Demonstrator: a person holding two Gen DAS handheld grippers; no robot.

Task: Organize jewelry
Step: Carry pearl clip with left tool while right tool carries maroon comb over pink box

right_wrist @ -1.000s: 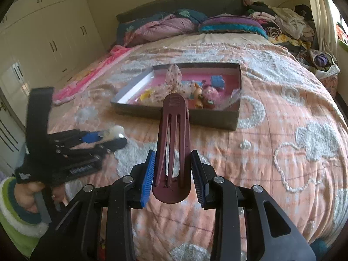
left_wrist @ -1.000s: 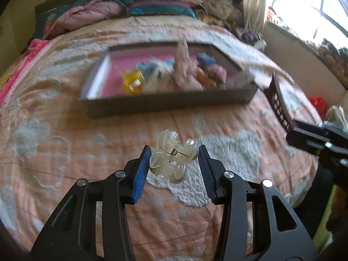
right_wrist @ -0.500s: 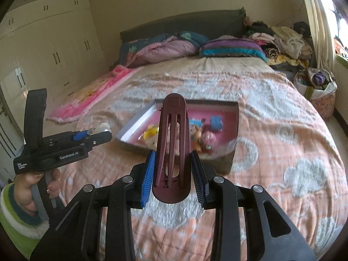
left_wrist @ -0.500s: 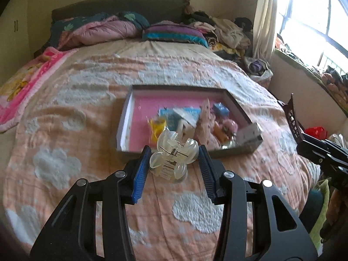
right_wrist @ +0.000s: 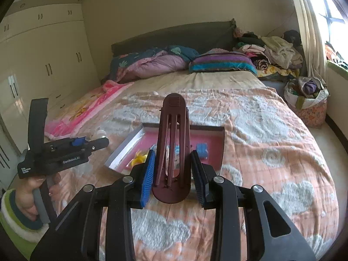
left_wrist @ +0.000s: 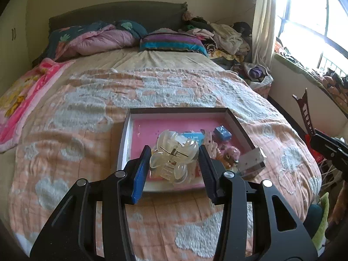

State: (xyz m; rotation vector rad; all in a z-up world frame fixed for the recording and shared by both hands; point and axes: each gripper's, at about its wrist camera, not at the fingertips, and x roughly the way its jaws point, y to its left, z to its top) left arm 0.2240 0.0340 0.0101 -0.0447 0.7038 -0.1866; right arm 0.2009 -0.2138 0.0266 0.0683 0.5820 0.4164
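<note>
1. Hair clips are the pieces in hand: a translucent, pale claw clip (left_wrist: 174,158) with rounded scalloped lobes and a small metal spring across its middle, and a long, flat maroon plastic clip (right_wrist: 173,148) with a rounded tip and slotted prongs.
2. Both are held in the air above a shallow dark-walled box (left_wrist: 237,121), which sits on the near half of the bed (left_wrist: 87,113), toward its right edge.
3. That box has a smooth pink floor and holds small blue, yellow and pink trinkets heaped toward its near right corner.
4. A peach quilted bedspread (right_wrist: 271,134) with fuzzy white cloud patches covers the bed.
5. Clamped on the claw clip, the left gripper (left_wrist: 174,163) is partly closed, its ribbed blue and black pads pressing the clip's sides.
6. Likewise narrowed, the right gripper (right_wrist: 173,171) grips the maroon clip near its base, the tip pointing away.
</note>
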